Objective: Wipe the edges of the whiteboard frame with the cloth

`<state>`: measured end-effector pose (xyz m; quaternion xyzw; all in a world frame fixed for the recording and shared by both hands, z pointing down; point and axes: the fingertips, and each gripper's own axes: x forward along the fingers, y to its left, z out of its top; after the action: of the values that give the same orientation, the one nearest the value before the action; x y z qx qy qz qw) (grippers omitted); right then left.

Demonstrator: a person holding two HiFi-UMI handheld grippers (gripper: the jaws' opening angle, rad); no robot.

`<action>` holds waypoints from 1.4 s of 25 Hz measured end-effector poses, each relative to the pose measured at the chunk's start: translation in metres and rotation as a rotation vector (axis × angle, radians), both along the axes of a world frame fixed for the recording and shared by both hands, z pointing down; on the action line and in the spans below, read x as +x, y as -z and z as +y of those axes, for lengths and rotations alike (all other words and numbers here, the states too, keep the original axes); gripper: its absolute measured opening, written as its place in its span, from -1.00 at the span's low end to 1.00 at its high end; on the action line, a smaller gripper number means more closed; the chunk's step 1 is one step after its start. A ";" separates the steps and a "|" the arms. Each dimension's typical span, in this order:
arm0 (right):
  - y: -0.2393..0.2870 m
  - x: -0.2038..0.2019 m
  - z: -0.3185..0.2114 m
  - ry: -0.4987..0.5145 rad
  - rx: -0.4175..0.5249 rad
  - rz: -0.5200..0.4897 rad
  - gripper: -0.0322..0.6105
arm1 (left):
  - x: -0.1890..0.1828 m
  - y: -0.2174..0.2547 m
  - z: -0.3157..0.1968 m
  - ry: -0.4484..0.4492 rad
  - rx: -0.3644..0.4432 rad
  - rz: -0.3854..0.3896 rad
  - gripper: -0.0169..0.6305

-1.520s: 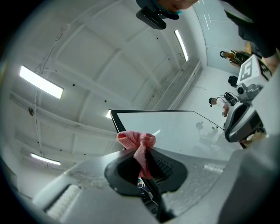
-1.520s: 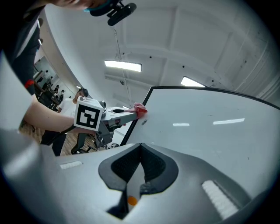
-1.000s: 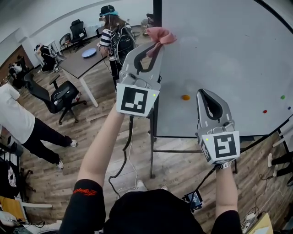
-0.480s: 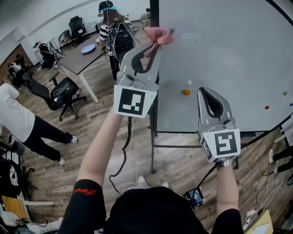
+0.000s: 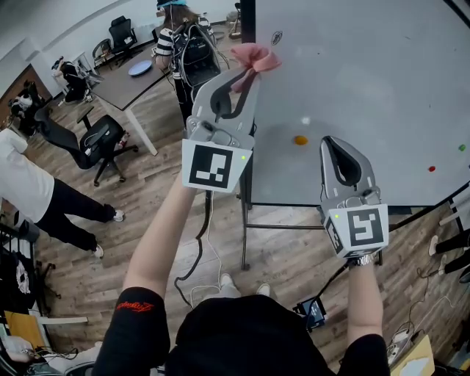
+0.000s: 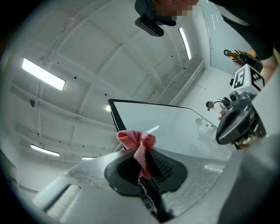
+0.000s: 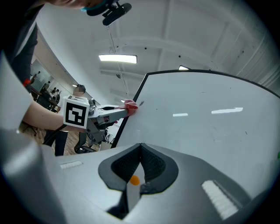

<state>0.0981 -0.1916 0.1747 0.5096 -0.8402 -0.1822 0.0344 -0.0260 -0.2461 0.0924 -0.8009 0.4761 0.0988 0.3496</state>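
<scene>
My left gripper point(image 5: 248, 67) is shut on a pink cloth point(image 5: 254, 57), whose bunched end rests against the black left frame edge point(image 5: 248, 22) of the whiteboard point(image 5: 367, 81). In the left gripper view the cloth point(image 6: 136, 144) sticks out past the closed jaws, just below the frame's top left corner point(image 6: 112, 103). My right gripper point(image 5: 338, 141) is shut and holds nothing; it hangs in front of the lower board, to the right of an orange magnet point(image 5: 300, 139). The right gripper view shows the cloth point(image 7: 130, 106) at the frame edge point(image 7: 131, 107).
The whiteboard stands on a metal stand point(image 5: 244, 220) over a wood floor. Red point(image 5: 431, 169) and green point(image 5: 462, 147) magnets sit at the board's right. A grey desk point(image 5: 136, 81), office chairs point(image 5: 99, 139) and several people point(image 5: 29, 191) are on the left. Cables point(image 5: 202, 250) trail on the floor.
The cloth in my left gripper has moved slightly up along the board's left frame edge. My right gripper stays about where it was.
</scene>
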 end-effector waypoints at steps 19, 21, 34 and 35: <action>-0.024 0.005 -0.010 -0.005 -0.053 -0.020 -0.89 | 0.000 -0.034 0.001 0.000 -0.026 -0.021 -0.88; -0.025 0.003 -0.011 -0.006 -0.058 -0.021 -0.89 | -0.003 -0.037 0.001 0.002 -0.031 -0.023 -0.88; -0.042 0.016 -0.014 -0.022 -0.094 -0.042 -0.89 | 0.001 -0.062 -0.002 0.001 -0.073 -0.018 -0.88; -0.044 0.017 -0.015 -0.024 -0.099 -0.040 -0.89 | 0.001 -0.064 -0.003 0.000 -0.077 -0.019 -0.88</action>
<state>0.1151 -0.2065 0.2184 0.5208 -0.8426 -0.1296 0.0448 -0.0245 -0.2493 0.1564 -0.8146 0.4762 0.0725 0.3231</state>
